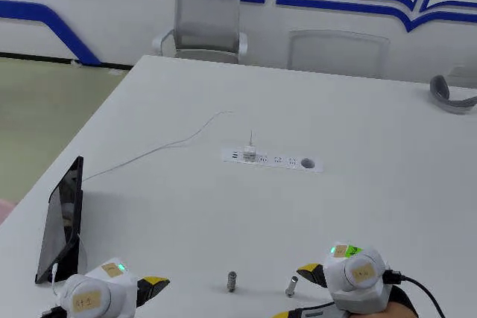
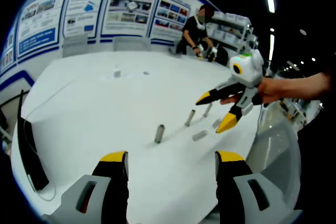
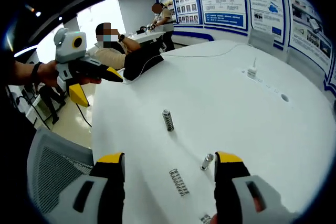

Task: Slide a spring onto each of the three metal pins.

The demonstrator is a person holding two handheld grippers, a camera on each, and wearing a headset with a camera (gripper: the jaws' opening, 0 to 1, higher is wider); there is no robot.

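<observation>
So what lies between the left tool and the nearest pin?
Nothing: the stretch of table from the left tool to that pin is bare, as the left gripper view and the head view both show.

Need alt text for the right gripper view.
Open right gripper over a white table, a loose spring lying flat between its fingers beside a bare upright metal pin. Farther on stands a second pin already wearing a spring; the open left gripper sits at the left.

A small metal piece (image 3: pixel 206 217) is cut off at the right gripper view's bottom.
</observation>
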